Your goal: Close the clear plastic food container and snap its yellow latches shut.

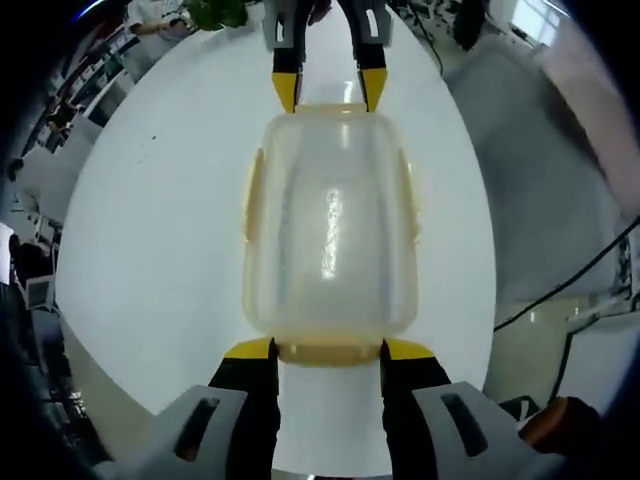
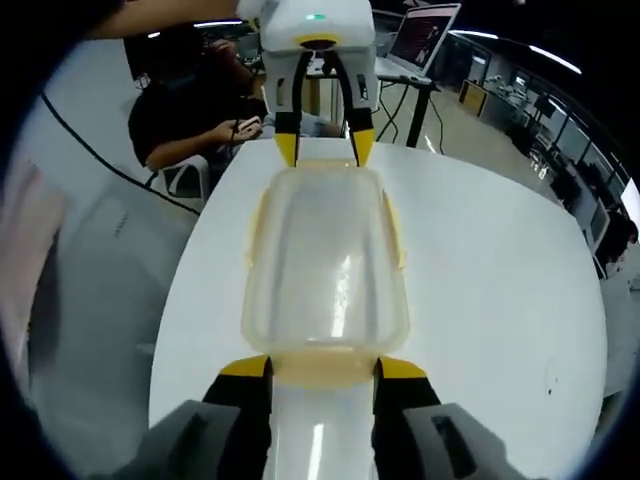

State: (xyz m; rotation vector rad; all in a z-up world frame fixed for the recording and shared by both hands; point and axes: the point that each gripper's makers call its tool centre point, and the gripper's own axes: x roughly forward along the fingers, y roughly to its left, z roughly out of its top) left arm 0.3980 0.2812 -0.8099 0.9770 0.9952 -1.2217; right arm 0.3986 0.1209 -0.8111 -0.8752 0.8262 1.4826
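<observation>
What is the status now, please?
Left gripper and right gripper open, jaws at opposite end latches. Container lidded on white table. Nothing in the way.

A clear plastic container (image 1: 330, 235) with its lid on is seen resting on the white surface (image 1: 150, 250). The left gripper (image 1: 328, 350) is set at its near yellow latch (image 1: 330, 352), the right gripper (image 1: 330, 88) at its far end.

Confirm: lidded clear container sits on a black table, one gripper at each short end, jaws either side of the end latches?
Not quite: the table is white, not black, as the left gripper view shows. The rest holds: the lidded container sits between the left gripper and the right gripper, each at a short end with jaws either side of an end latch.
</observation>
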